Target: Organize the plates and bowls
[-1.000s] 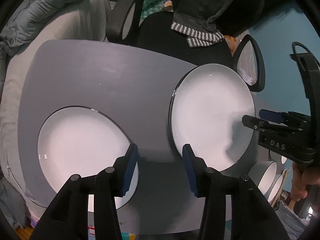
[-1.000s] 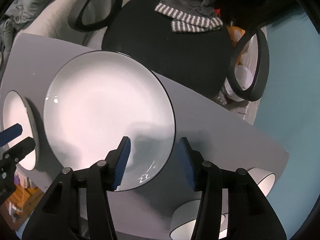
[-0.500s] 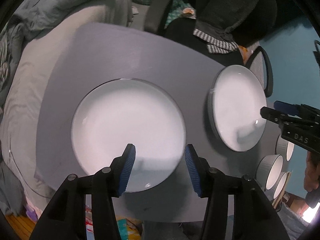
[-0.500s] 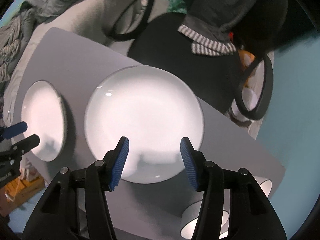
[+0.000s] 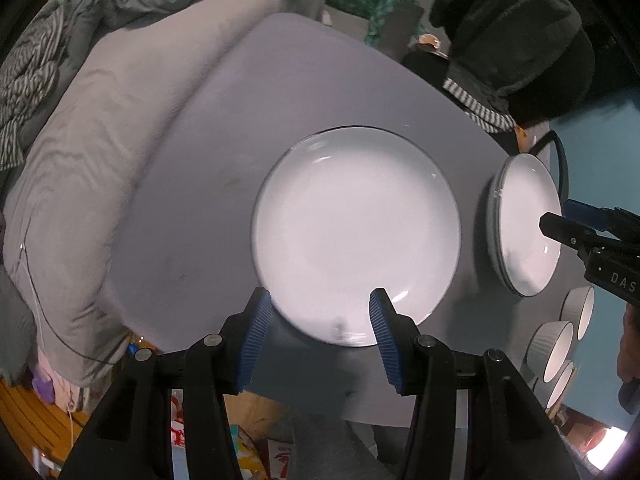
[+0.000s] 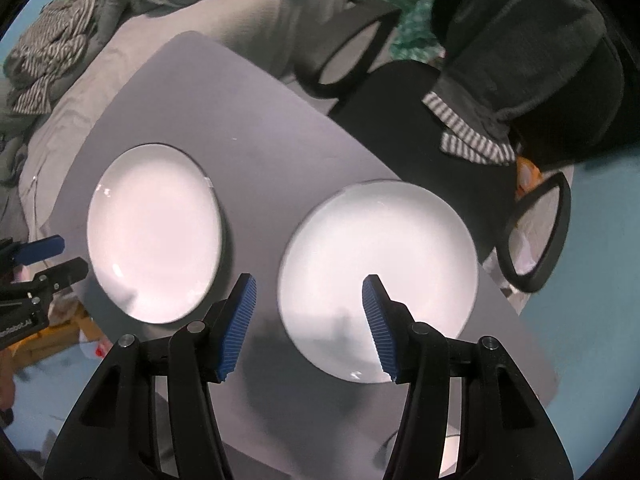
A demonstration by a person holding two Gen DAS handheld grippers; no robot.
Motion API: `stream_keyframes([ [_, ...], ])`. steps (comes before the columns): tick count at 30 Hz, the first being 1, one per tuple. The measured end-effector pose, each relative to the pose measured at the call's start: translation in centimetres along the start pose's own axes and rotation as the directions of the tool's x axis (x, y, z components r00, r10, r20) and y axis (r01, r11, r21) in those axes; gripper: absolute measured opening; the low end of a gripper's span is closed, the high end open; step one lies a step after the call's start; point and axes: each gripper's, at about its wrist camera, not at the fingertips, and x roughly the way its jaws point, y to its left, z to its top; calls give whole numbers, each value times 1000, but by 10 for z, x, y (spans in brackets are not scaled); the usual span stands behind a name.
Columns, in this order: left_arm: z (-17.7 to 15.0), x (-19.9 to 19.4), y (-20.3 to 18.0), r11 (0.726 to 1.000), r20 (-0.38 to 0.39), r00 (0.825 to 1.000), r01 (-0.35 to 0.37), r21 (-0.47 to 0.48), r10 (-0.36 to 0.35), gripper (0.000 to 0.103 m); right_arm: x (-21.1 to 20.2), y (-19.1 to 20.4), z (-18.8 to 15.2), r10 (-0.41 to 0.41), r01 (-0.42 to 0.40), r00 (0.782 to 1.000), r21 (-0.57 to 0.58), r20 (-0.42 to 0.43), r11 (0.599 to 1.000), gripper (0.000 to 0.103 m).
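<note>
Two white plates lie flat on the grey table (image 5: 192, 184): the left plate (image 5: 356, 236) just ahead of the left gripper (image 5: 316, 336), the right plate (image 6: 378, 280) just ahead of the right gripper (image 6: 308, 326), with ribbed bowls (image 5: 552, 350) near the table's right edge. Both grippers hang with jaws apart, holding nothing. Glazed and rigid, each plate looks slippery, breakable and fairly weighty, so I would pinch its near rim, one pad under the lip.
</note>
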Motion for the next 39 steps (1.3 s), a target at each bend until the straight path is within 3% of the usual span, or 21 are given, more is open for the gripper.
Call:
stream_keyframes([
  [7,-2,0,23,999,8,1000,-15,-50,16,57,7,27,14,11,-11,1000,-56,-1,998,60],
  [27,10,39,51,993,-40,999,3,-120,-8,59,59,65,51,66,-70,997,-90,-40,993,62],
  [39,13,66,53,984,-77,996,33,-177,-48,59,87,58,53,140,-141,987,-9,-79,990,62],
])
